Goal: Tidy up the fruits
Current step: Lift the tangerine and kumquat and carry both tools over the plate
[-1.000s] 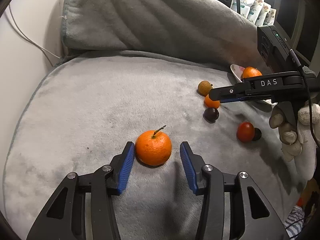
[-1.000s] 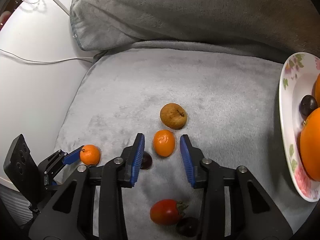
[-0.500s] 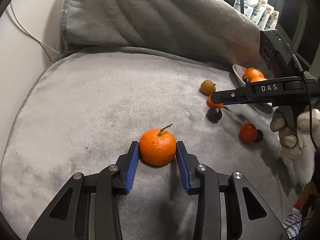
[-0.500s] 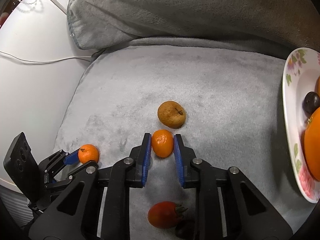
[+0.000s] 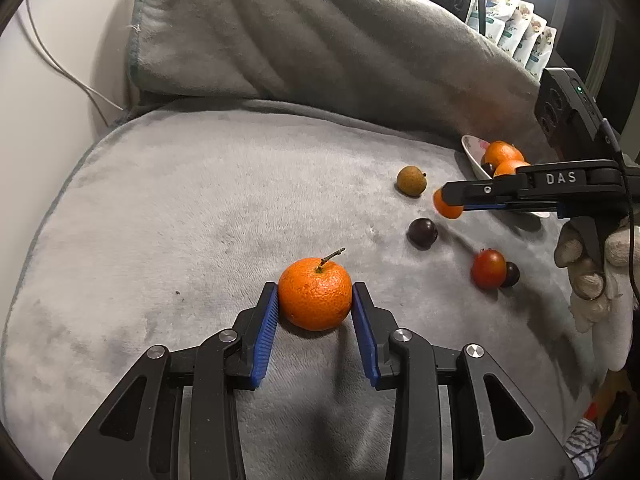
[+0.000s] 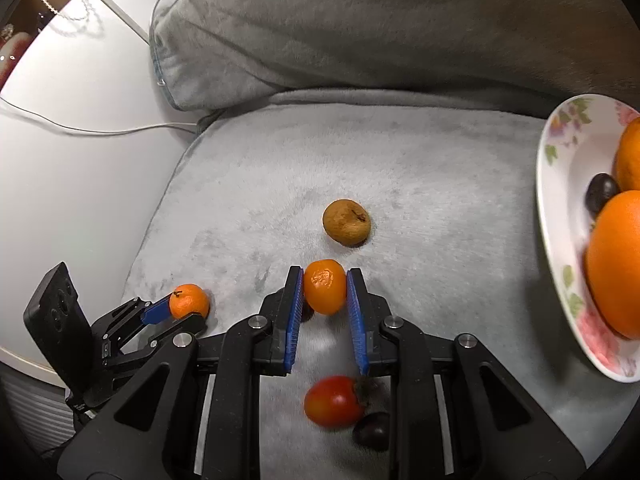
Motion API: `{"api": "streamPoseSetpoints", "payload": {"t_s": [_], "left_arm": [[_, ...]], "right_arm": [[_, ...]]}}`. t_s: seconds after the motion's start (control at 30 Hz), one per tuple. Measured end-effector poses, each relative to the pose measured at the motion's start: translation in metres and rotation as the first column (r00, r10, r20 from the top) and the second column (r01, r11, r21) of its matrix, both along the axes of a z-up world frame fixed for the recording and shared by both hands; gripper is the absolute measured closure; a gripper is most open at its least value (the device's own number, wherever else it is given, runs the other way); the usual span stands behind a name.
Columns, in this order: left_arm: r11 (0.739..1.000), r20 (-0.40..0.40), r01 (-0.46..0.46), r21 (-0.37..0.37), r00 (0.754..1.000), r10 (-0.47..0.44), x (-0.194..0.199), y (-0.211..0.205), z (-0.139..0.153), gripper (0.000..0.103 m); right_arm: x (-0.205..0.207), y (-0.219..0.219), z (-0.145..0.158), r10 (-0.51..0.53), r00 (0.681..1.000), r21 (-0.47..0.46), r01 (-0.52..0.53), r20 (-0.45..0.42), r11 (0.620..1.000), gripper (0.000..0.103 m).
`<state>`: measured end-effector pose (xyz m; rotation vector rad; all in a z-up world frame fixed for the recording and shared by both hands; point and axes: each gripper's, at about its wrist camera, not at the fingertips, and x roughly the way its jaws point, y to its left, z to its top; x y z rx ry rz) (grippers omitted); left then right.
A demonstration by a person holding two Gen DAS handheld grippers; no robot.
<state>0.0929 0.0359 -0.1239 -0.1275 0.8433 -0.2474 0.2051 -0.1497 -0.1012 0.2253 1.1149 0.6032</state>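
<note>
Now the left claw [image 5: 315, 307] is clamped on a stemmed mandarin [image 5: 315, 298], stem up and tilted right. The right claw [image 6: 325, 286] has just closed on a small orange fruit [image 6: 324, 286], long axis running near-to-far, a brown fruit [image 6: 347, 222] just beyond.

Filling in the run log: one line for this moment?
left gripper: shut on stemmed mandarin | right gripper: shut on small orange | plate: oranges
</note>
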Motion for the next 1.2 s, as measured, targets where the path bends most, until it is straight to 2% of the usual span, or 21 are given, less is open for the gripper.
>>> {"api": "streamPoseSetpoints", "payload": {"t_s": [0.33, 0.73, 1.2], "left_arm": [[1.0, 0.024, 0.003, -0.013, 1.0, -0.003, -0.004, -0.002, 0.012, 0.068], [0.999, 0.07, 0.045, -0.027, 0.997, -0.044, -0.001, -0.025, 0.035, 0.068], [0.987, 0.108, 0.151, -0.045, 0.983, -0.146, 0.02, -0.083, 0.054, 0.068]], "right_arm": [[-0.018, -0.03, 0.019, -0.034, 0.998, 0.035, 0.032, 0.05, 0.999, 0.08], [-0.042, -0.078, 0.046, -0.105, 0.985, 0.049, 0.099, 0.14, 0.994, 0.08], [-0.059, -0.162, 0.06, -0.249, 0.948, 0.058, 0.242, 0.199, 0.969, 0.08]]}}
